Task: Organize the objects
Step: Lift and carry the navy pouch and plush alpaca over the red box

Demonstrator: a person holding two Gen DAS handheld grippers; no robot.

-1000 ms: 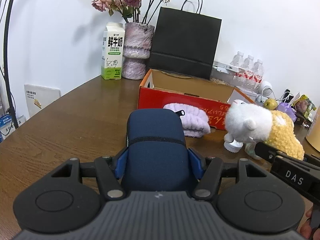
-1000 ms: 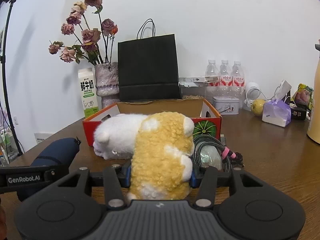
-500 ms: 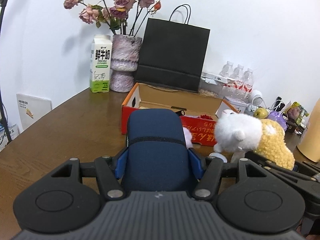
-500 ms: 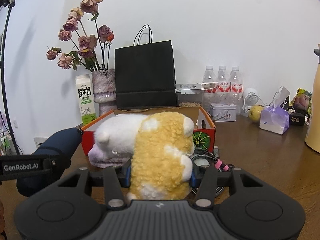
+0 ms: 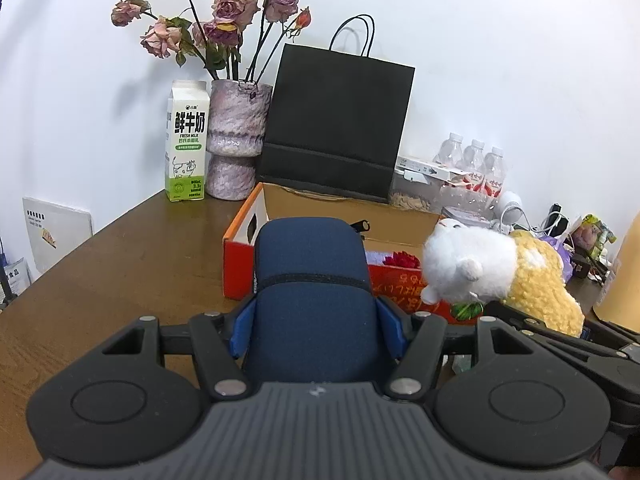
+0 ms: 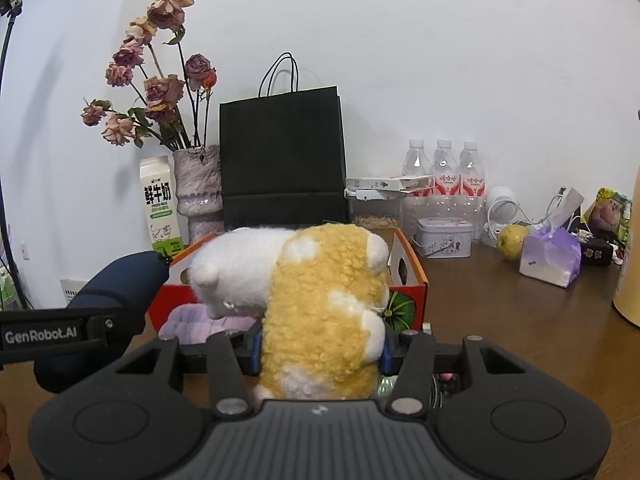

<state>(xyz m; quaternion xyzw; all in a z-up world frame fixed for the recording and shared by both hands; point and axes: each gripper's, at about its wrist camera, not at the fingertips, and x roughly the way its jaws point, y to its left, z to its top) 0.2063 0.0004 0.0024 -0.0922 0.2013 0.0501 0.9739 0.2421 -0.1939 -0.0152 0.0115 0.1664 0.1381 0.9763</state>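
Observation:
My left gripper [image 5: 312, 328] is shut on a navy blue zip case [image 5: 310, 276] and holds it in the air just before the near wall of the orange cardboard box [image 5: 240, 240]. My right gripper [image 6: 322, 350] is shut on a white and yellow plush toy [image 6: 320, 292], held over the near part of the box [image 6: 408, 268]. The plush also shows at the right of the left wrist view [image 5: 492, 268]; the case shows at the left of the right wrist view [image 6: 108, 296]. A lilac cloth [image 6: 192, 322] lies inside the box.
Behind the box stand a black paper bag [image 5: 336, 132], a vase of dried roses [image 5: 236, 140] and a milk carton [image 5: 186, 140]. Water bottles [image 6: 444, 176], a tin [image 6: 442, 236], a yellow fruit [image 6: 512, 240] and a lilac tissue pack [image 6: 552, 256] crowd the right side.
Both grippers have risen and moved toward the box with their loads. The box now sits lower and closer in both views, and its inside with the lilac cloth shows.

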